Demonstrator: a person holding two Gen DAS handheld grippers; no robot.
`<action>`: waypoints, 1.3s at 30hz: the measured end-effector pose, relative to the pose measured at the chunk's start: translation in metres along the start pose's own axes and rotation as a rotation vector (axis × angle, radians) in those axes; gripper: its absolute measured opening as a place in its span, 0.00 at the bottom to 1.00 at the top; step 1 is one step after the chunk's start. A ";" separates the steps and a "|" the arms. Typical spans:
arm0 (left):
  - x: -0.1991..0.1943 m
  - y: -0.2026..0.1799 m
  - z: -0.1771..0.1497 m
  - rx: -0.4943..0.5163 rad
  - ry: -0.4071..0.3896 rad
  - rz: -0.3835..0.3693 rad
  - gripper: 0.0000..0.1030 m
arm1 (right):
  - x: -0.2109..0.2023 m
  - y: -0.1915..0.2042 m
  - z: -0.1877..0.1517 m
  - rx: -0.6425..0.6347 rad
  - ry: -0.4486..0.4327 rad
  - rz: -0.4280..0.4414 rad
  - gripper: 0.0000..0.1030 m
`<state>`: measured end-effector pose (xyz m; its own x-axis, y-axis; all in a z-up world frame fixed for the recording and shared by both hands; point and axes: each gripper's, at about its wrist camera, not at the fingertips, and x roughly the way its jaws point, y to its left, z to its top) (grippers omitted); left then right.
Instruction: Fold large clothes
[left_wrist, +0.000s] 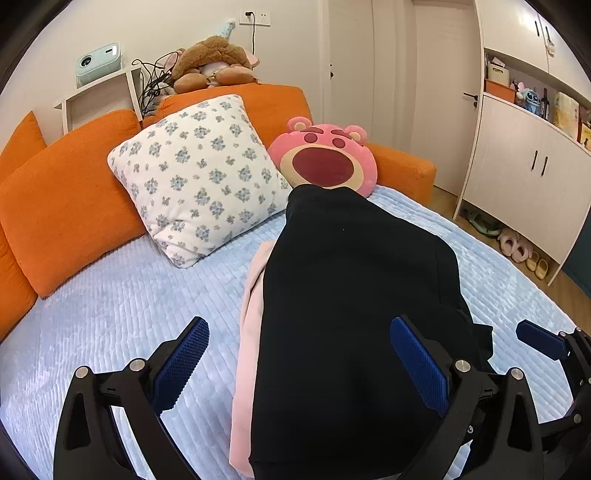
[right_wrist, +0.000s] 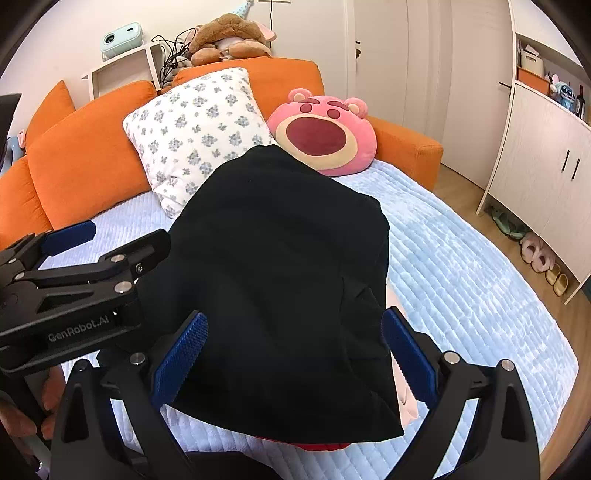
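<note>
Folded black fabric garment (left_wrist: 343, 302) atop pale pink garment (left_wrist: 249, 332), below floral pillow (left_wrist: 199, 173). Left gripper (left_wrist: 299, 365), right gripper (right_wrist: 291, 362) wide, empty. Pinch near hem corners evenly.

Readable text: "GenRobot.AI" | white lettering on the black body of the left gripper (right_wrist: 70, 236) | no other text legible.
</note>
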<state>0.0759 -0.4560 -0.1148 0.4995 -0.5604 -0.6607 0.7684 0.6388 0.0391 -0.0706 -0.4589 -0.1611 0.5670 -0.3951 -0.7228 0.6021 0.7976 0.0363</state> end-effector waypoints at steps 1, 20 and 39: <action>0.001 0.000 0.000 -0.001 0.001 -0.004 0.97 | 0.001 0.000 0.000 -0.002 0.002 0.000 0.92; 0.006 -0.003 0.006 -0.013 0.002 -0.007 0.97 | -0.003 0.000 -0.004 0.010 -0.014 -0.020 0.92; 0.008 -0.001 0.006 -0.019 0.002 -0.002 0.97 | -0.006 0.004 -0.008 -0.001 -0.051 -0.021 0.92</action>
<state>0.0813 -0.4637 -0.1156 0.4971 -0.5607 -0.6622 0.7618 0.6474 0.0237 -0.0760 -0.4492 -0.1619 0.5826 -0.4342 -0.6870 0.6131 0.7897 0.0208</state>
